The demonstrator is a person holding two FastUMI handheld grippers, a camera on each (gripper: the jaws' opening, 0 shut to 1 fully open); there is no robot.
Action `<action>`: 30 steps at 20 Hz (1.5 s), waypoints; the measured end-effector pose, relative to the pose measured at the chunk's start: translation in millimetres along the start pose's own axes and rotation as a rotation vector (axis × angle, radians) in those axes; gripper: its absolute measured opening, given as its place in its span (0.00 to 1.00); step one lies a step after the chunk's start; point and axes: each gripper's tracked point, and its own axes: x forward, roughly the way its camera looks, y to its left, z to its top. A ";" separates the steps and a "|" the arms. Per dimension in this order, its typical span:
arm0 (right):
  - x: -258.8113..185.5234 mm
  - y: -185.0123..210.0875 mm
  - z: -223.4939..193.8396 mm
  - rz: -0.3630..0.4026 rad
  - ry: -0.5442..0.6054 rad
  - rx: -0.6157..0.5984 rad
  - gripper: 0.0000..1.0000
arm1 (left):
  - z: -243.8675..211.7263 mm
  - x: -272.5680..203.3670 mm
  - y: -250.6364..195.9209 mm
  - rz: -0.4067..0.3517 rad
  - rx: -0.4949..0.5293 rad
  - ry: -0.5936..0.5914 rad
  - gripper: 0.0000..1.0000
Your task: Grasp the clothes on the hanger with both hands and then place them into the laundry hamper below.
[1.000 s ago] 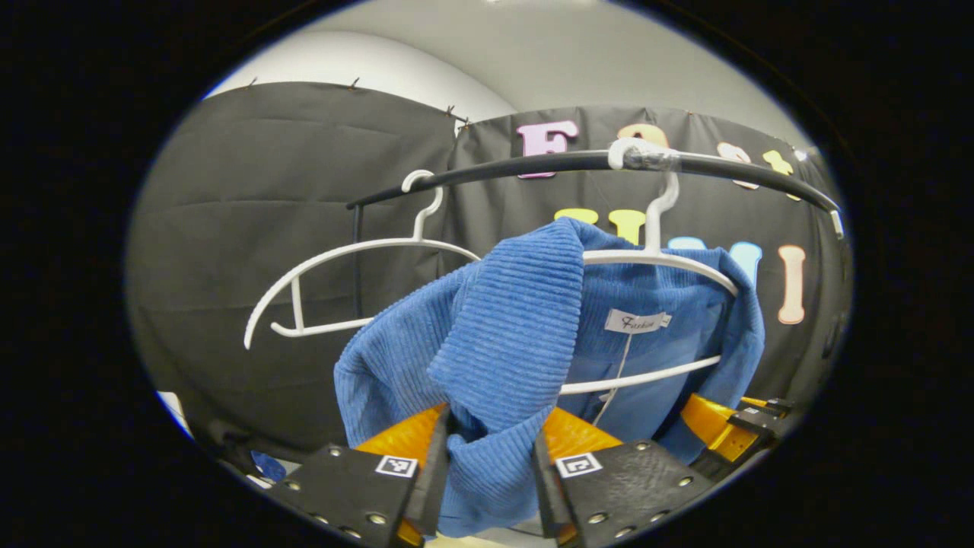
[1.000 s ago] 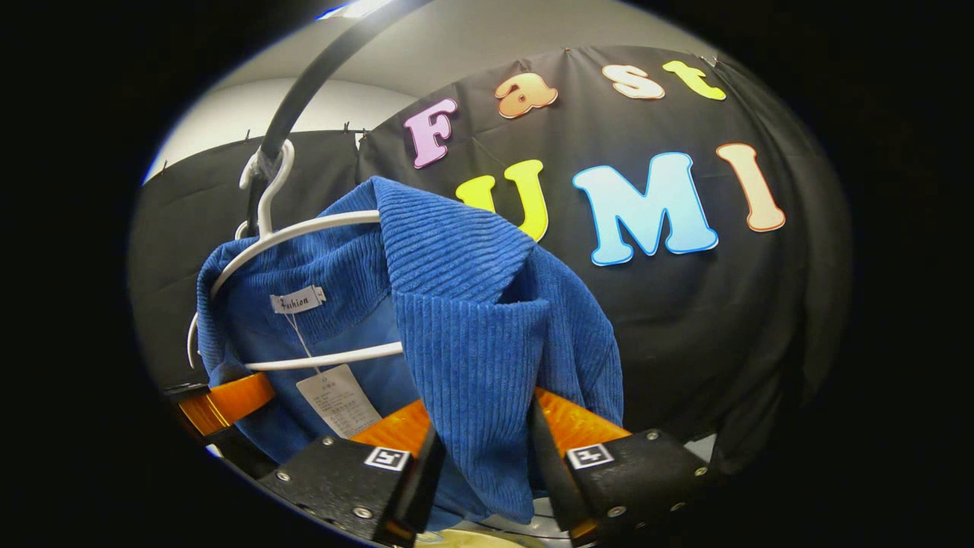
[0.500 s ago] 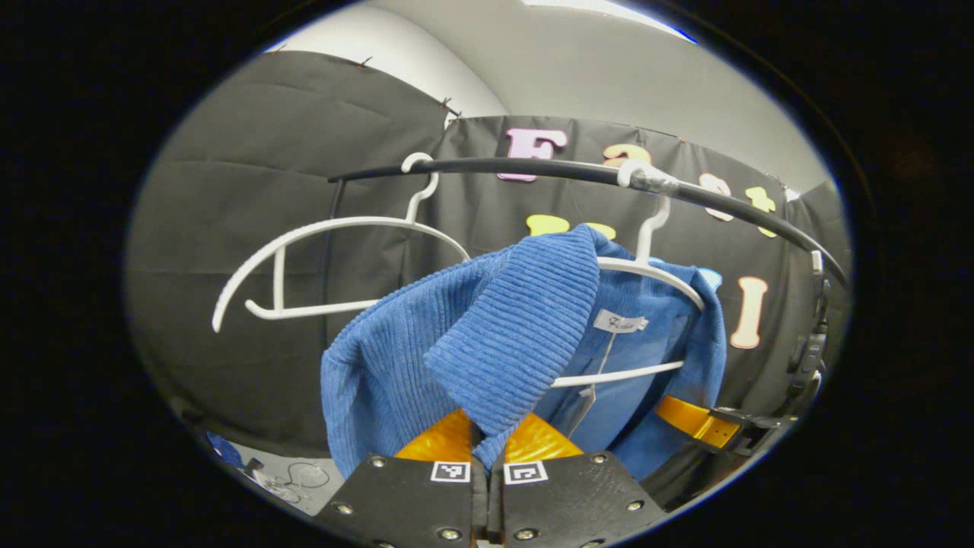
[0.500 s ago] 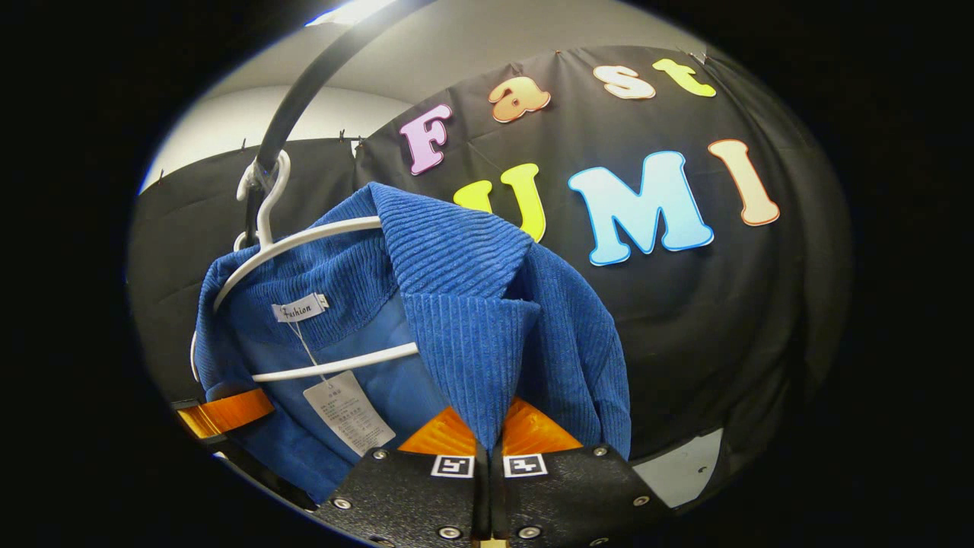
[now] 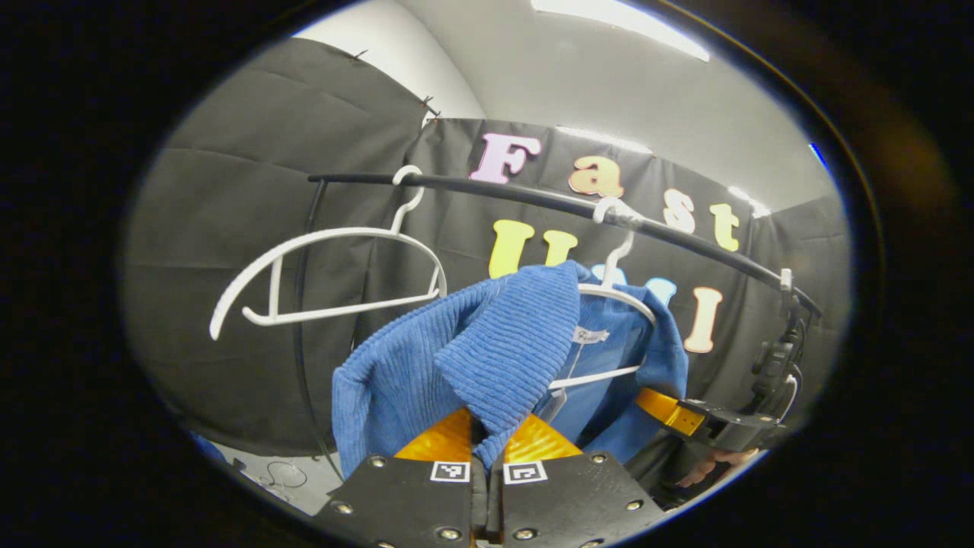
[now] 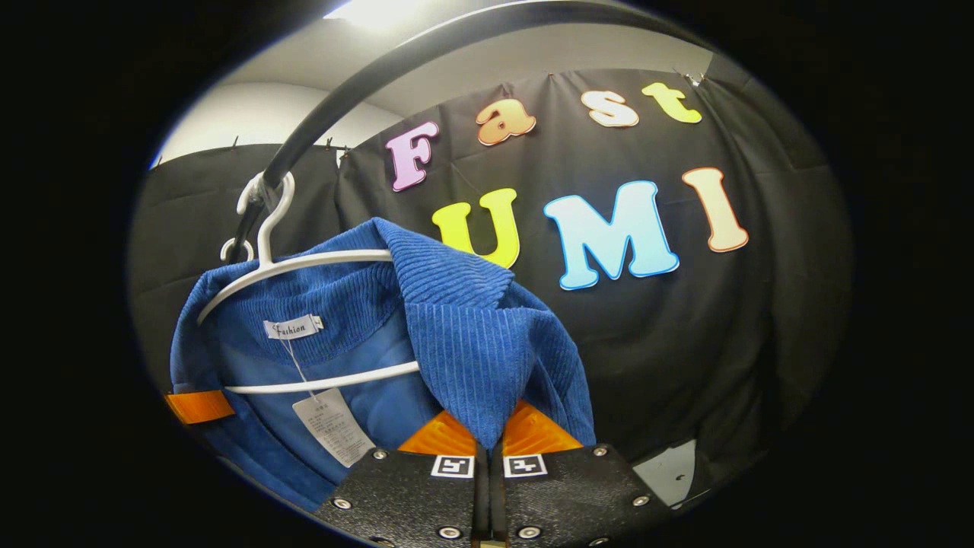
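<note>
- Two grippers, both clamped on the blue ribbed corduroy jacket [image 5: 426, 373], which hangs on a white plastic hanger [image 5: 609, 293] hooked over the black metal rail [image 5: 533, 198].
- Left gripper [image 5: 487, 449]: fingers pressed together on the jacket's near lapel edge, fabric pinched between them at the bottom of the left gripper view.
- Right gripper [image 6: 490, 434]: fingers closed tight on the other lapel fold, cloth bunched just above them in the right gripper view.
- Right gripper also seen far right in the left gripper view, beside the jacket's far edge, with part of a hand [image 5: 704, 468] under it.
- One finger [image 6: 199, 406] of the left gripper pokes in at the left edge of the right gripper view, against the jacket.
- Jacket collar open toward the cameras; white neck label [image 6: 293, 328] and a paper swing tag [image 6: 333, 426] on a string hang inside.
- Hanger's lower bar [image 6: 327, 379] crosses the inside of the jacket.
- Second white plastic hanger, bare [image 5: 319, 274], hangs on the same rail left of the jacket, apart from it.
- Black cloth wall [image 6: 685, 342] behind; grey ceiling above.
</note>
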 end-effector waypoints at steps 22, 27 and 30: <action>27.5 -59.0 84.1 -0.282 -0.271 -0.054 0.00 | 119.8 -15.3 87.0 -0.033 0.061 -0.181 0.01; 37.0 -42.2 81.0 -0.222 -0.264 -0.099 0.00 | 134.6 -9.8 117.0 -0.026 0.121 -0.169 0.00; 40.6 -41.2 85.5 -0.204 -0.272 -0.113 0.00 | 133.3 5.5 130.3 -0.061 0.081 -0.127 0.01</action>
